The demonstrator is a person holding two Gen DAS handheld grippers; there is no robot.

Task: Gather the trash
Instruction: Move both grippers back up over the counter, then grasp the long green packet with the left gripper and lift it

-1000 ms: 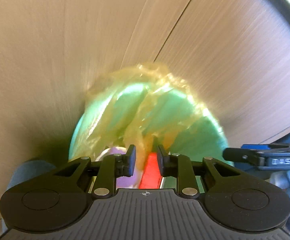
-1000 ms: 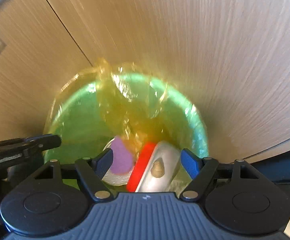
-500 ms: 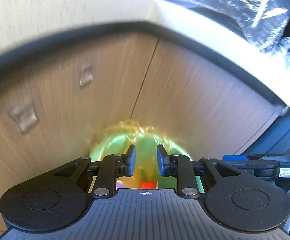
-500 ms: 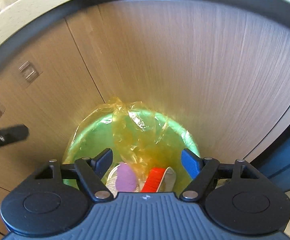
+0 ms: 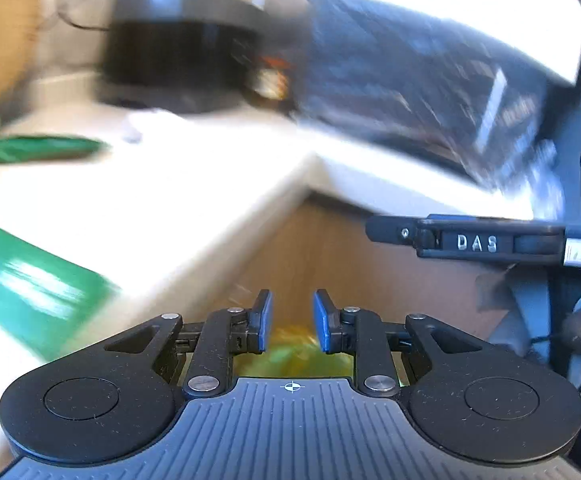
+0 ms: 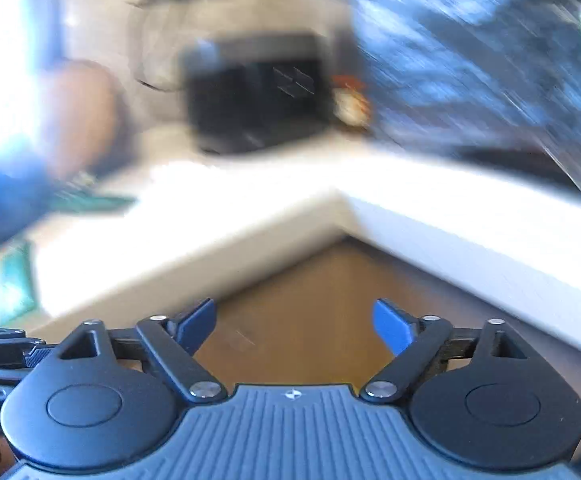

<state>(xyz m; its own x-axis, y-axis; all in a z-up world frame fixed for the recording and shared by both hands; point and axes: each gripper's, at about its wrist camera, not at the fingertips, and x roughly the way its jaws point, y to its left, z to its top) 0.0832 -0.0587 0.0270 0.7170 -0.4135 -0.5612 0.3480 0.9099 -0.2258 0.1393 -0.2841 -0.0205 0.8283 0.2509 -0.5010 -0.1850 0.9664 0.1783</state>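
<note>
My left gripper (image 5: 290,304) is open, its blue pads a short way apart with nothing between them. Just below it shows a sliver of the yellow bag over the green bin (image 5: 290,354). My right gripper (image 6: 294,316) is open and its jaws are opening wider; only the brown cabinet front (image 6: 310,304) lies behind the gap. One finger (image 5: 470,240) of the right gripper juts in from the right in the left wrist view. Blurred green flat things lie on the white countertop (image 5: 150,200): one at the left (image 5: 30,148) and a larger one nearer (image 5: 30,288).
A black appliance (image 5: 178,52) stands at the back of the counter, also in the right wrist view (image 6: 254,96). A large dark glossy mass (image 5: 430,88) fills the right side. The counter's inner corner (image 6: 342,200) is straight ahead. Everything is motion-blurred.
Both grippers have risen from just over the bin to counter height. The bin with its red and purple trash has dropped out of view. The right jaws have spread wider.
</note>
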